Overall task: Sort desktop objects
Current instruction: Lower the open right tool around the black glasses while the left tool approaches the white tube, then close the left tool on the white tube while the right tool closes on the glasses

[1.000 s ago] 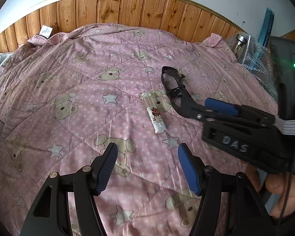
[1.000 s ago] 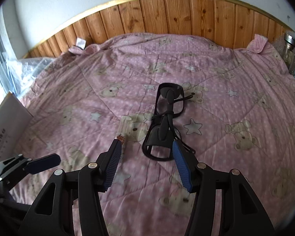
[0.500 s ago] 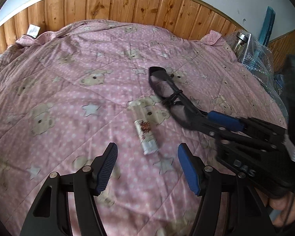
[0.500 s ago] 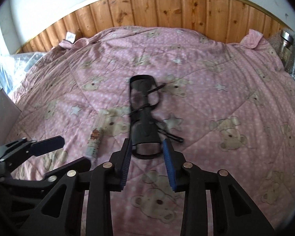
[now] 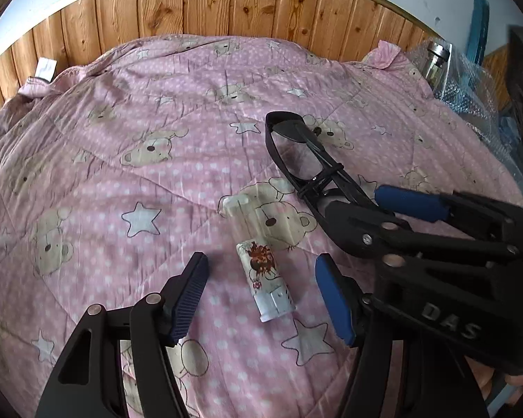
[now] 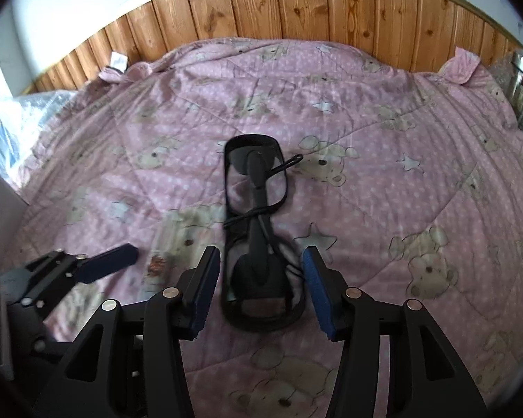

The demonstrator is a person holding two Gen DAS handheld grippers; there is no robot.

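Glasses (image 6: 258,237) beside tube (image 5: 261,261), quilt (image 5: 129,160)

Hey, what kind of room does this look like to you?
Probably a bedroom: a pink quilted blanket printed with bears and stars covers what looks like a bed, set against knotty wooden wall panelling. Black-framed glasses lie on it.

— Any lettering you can read?

— One word: "DAS", in raised grey letters on the black body of the right gripper (image 5: 362,205), seen to the right of the left gripper's jaws.

— And the small tube (image 5: 265,275) between those jaws?

— It carries a reddish-brown picture and tiny print, too small to read.
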